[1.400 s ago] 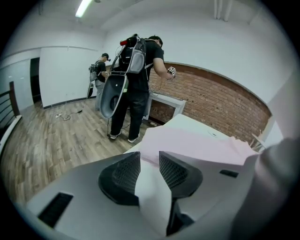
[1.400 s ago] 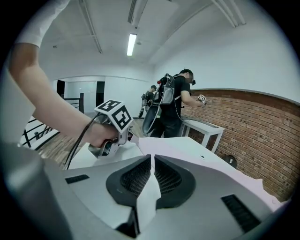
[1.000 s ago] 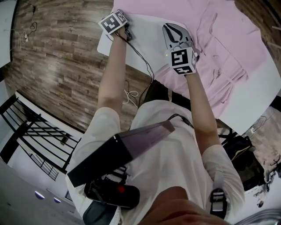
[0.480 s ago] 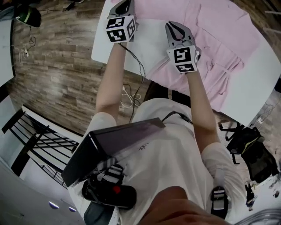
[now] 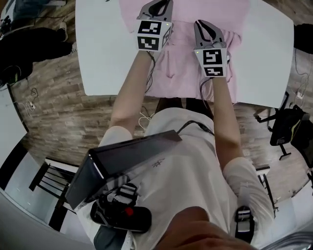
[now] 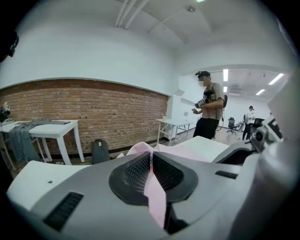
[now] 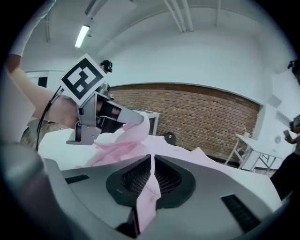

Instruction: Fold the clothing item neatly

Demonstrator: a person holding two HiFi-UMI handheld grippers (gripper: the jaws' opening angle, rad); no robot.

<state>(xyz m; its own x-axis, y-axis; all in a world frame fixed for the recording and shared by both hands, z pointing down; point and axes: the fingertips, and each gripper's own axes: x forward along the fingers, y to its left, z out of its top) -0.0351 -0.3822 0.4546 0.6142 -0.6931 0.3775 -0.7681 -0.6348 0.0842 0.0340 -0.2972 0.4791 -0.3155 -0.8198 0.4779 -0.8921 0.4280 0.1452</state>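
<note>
**Two grippers pinching a pink shirt, mid-fold**

Seen from above, a person is standing at a white table [image 5: 105, 58]. A pink shirt [image 5: 183, 63] is lying bunched on it, at twelve o'clock from the person. The left gripper [image 5: 159, 7], at eleven o'clock, has just been closing its jaws and is pinching a strip of pink cloth. The right gripper [image 5: 205, 28], at one o'clock, is clamping another pleat of the same shirt. They appear to be carrying an edge across. The next move is probably calling for both hands travelling together and laying the cloth flat.
</note>
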